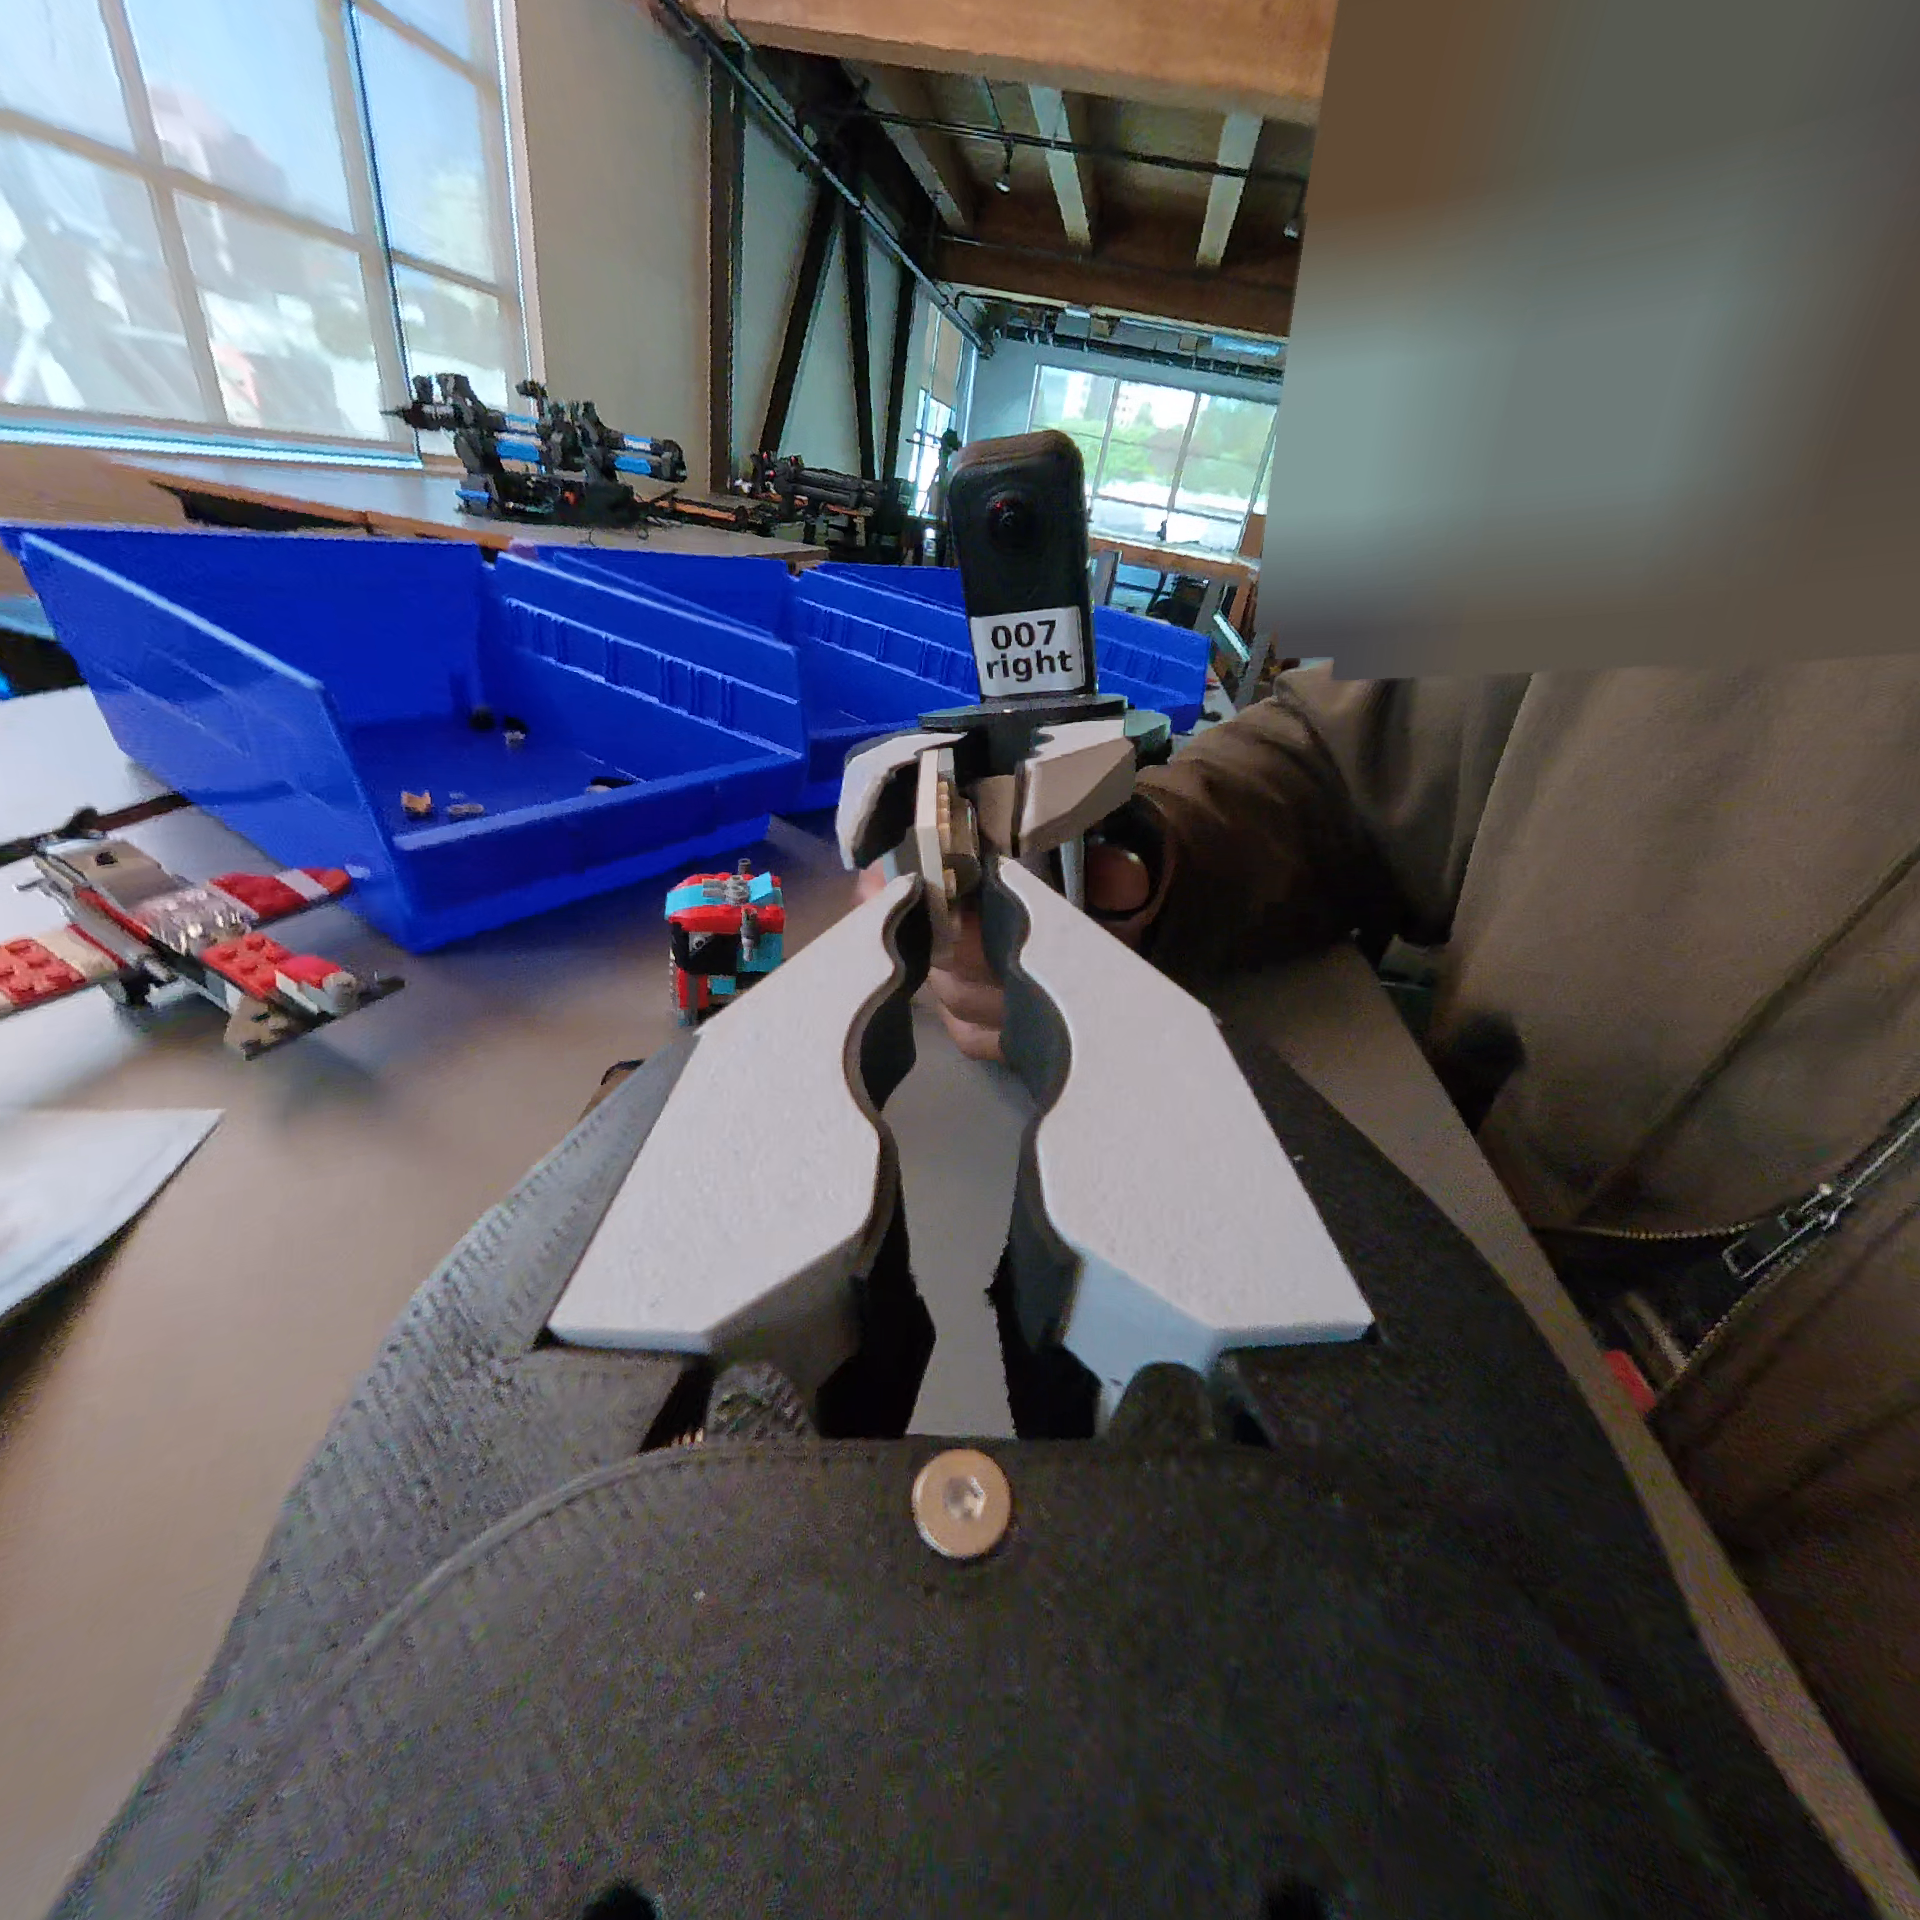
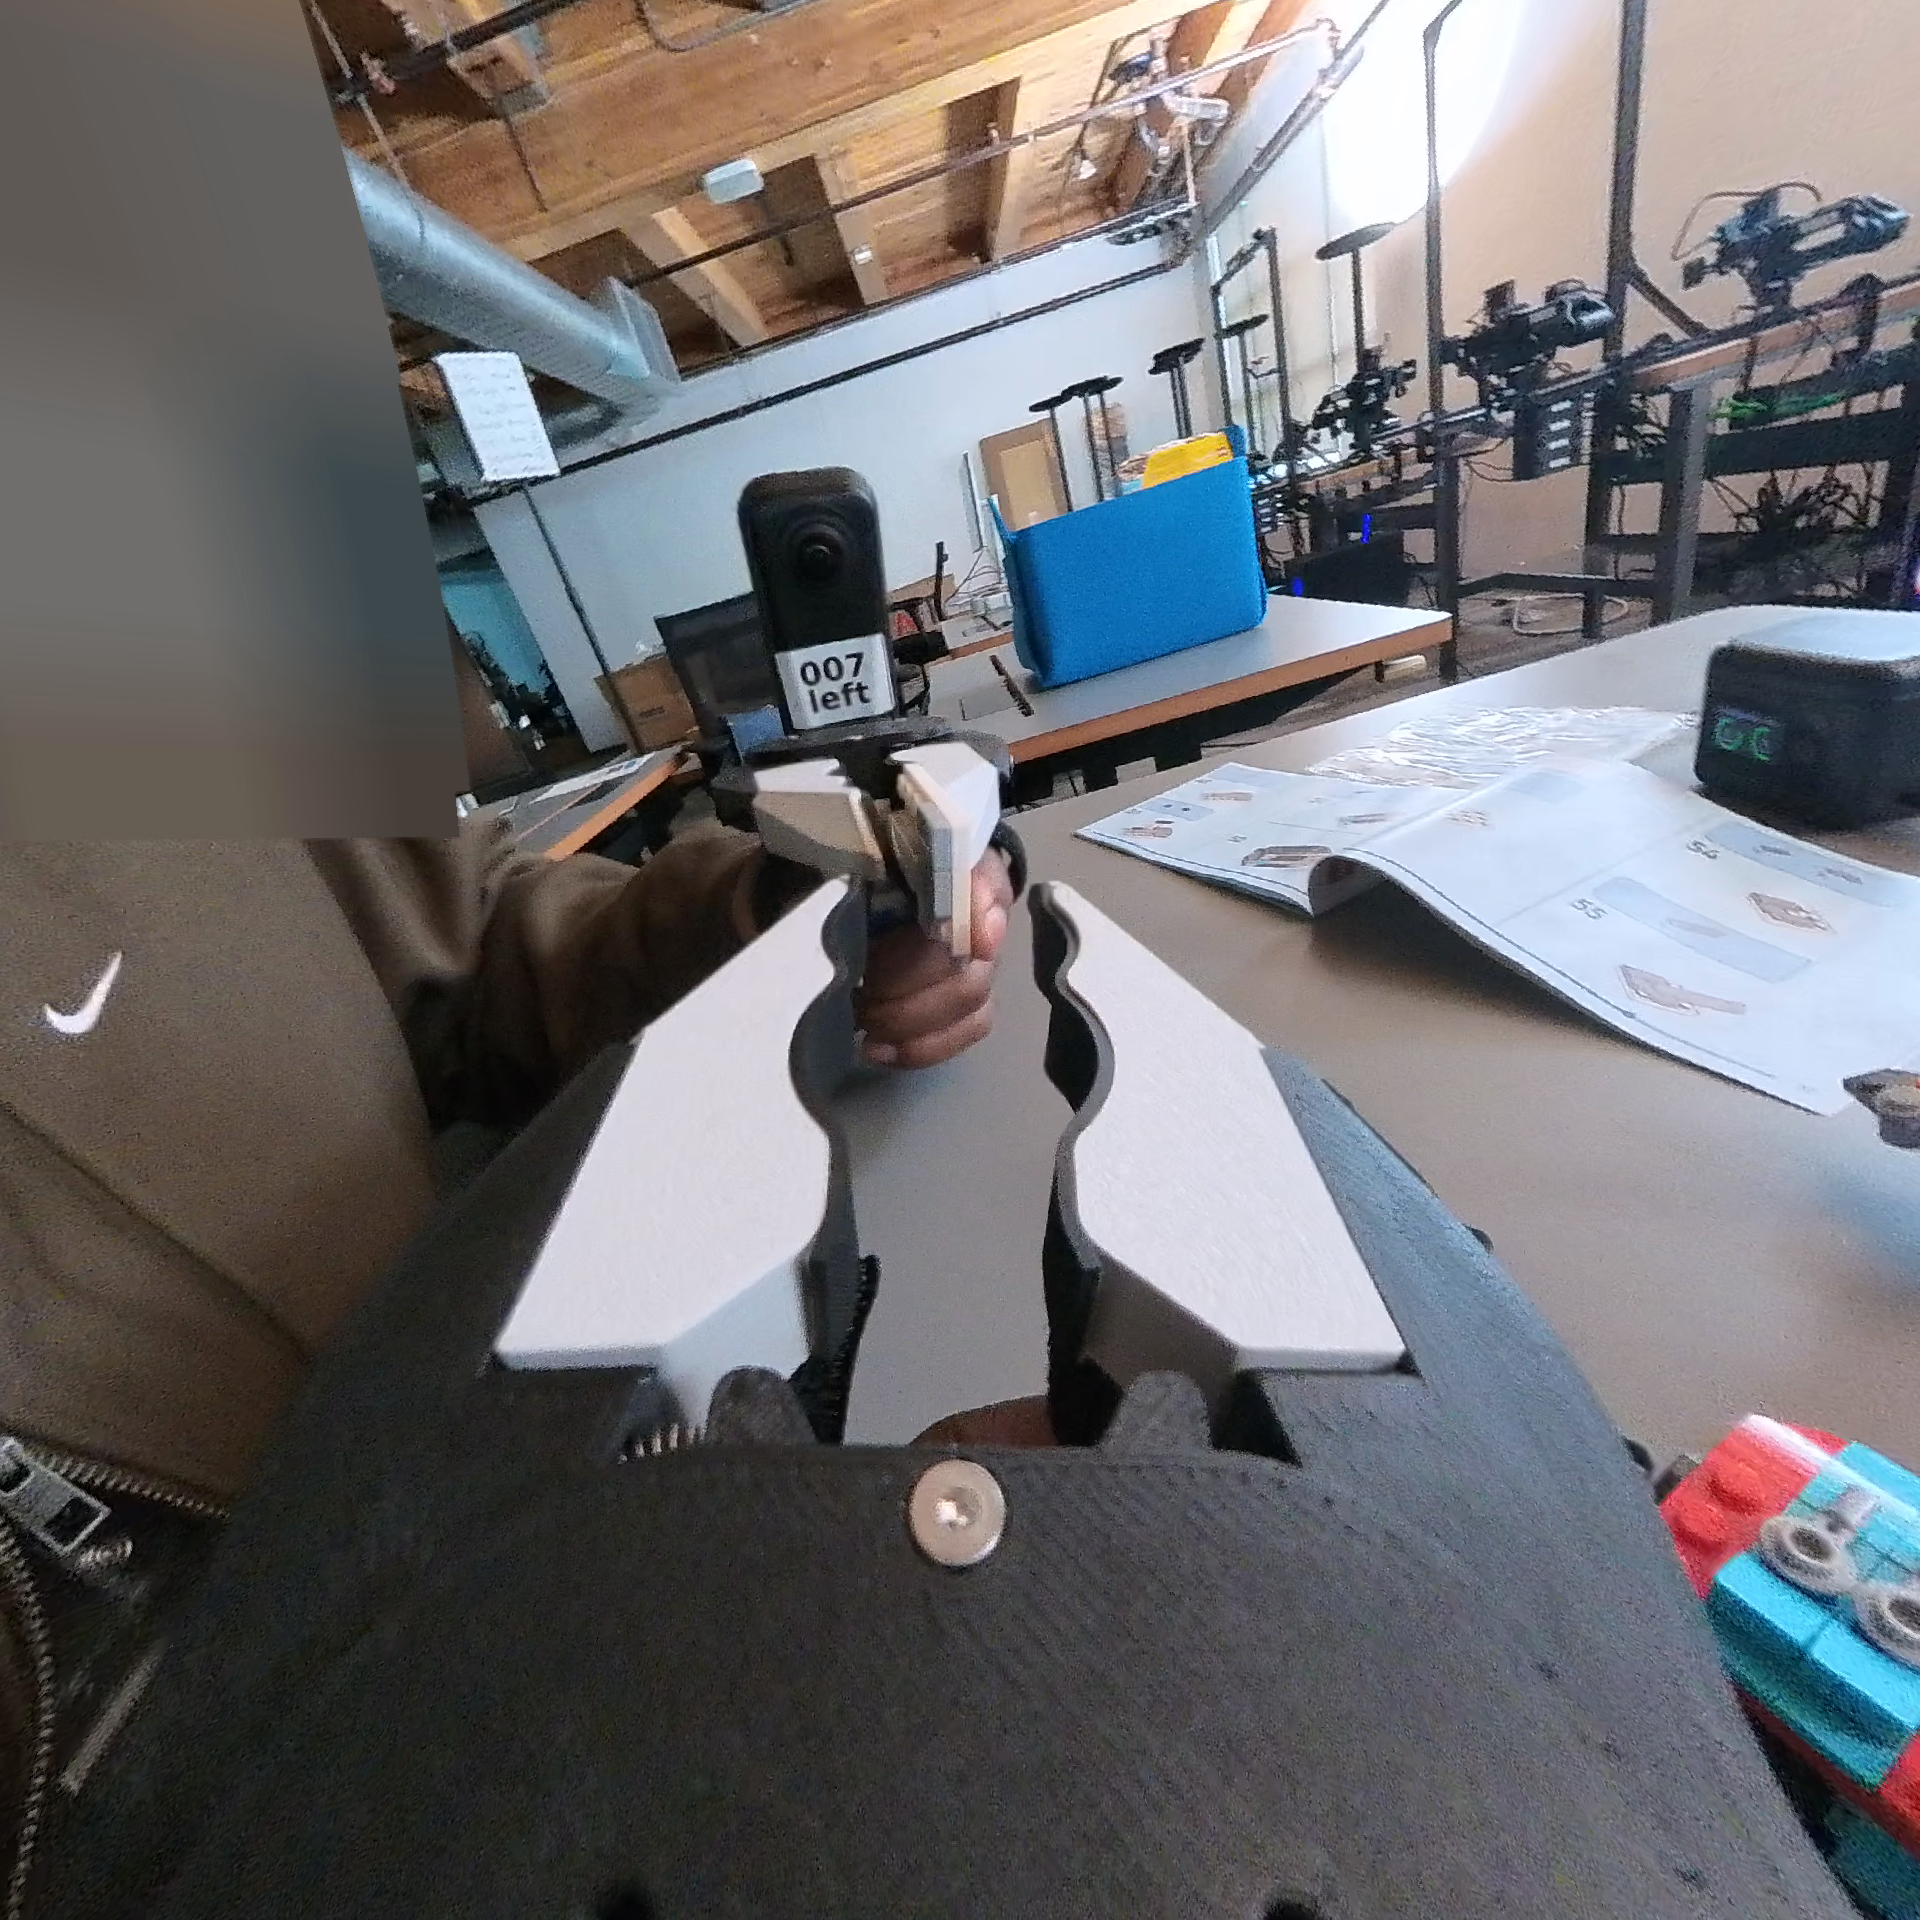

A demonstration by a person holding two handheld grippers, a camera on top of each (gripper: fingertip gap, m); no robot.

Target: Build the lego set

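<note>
My left gripper (image 1: 958, 881) is shut on a small tan and grey brick plate (image 1: 938, 831), held upright above the grey table (image 1: 343, 1226). The right wrist view shows the same plate (image 2: 958, 883) pinched in the left gripper (image 2: 883, 821). My right gripper (image 2: 932, 896) faces it and is open. Its fingertips (image 2: 831, 904) stand on either side of the plate with a gap, not touching it. The right gripper also shows in the left wrist view (image 1: 977, 800).
Blue bins (image 1: 416, 675) stand at the back left, with a small red, teal and black brick model (image 1: 722, 940) in front and a red and white brick plane (image 1: 177, 935) at the left. An open booklet (image 2: 1558, 894) and a black box (image 2: 1818, 727) lie to the right. The tips of both grippers are at nearly the same place.
</note>
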